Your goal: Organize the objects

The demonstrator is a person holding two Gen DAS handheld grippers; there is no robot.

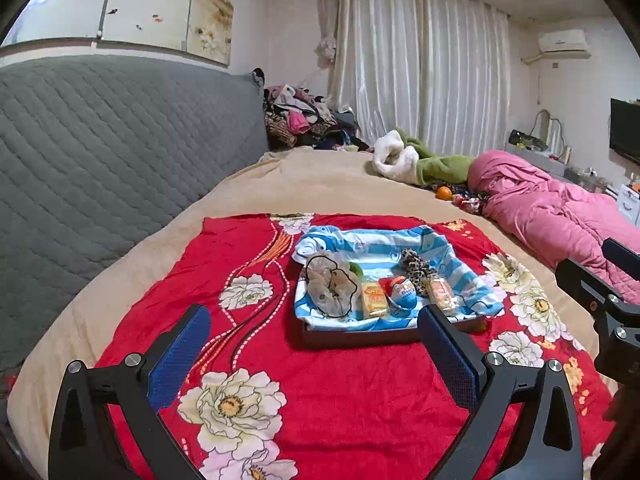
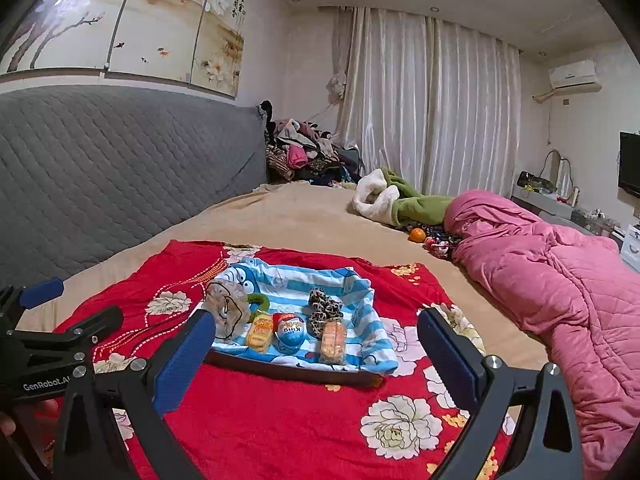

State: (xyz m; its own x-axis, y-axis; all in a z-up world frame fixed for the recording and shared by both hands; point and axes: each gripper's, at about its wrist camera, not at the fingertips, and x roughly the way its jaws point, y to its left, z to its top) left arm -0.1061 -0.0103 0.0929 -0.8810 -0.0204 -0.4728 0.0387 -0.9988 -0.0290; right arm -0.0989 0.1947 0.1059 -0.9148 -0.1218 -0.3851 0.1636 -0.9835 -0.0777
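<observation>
While both our left gripper (image 1: 314,346) and right gripper (image 2: 316,354) gape wide and empty, the tray (image 1: 360,338) of snacks sits mid-frame on the red cloth (image 1: 340,400).

- A dark brown flat tray (image 1: 360,338) sits on a red bed cover with big white flowers (image 1: 320,400).
- A blue and white striped cloth with cartoon faces (image 1: 376,246) lines the tray and hangs over its sides.
- A see-through beige hair scrunchie (image 1: 332,288) lies at the left.
- A green ring (image 2: 260,302) peeks out behind it.
- A yellow snack pack (image 1: 375,299) lies next to it.
- A red, white and blue egg-shaped sweet (image 1: 402,291) comes next.
- A leopard-spotted scrunchie (image 1: 418,270) lies behind.
- An orange wrapped snack (image 1: 442,294) lies at the right.
</observation>
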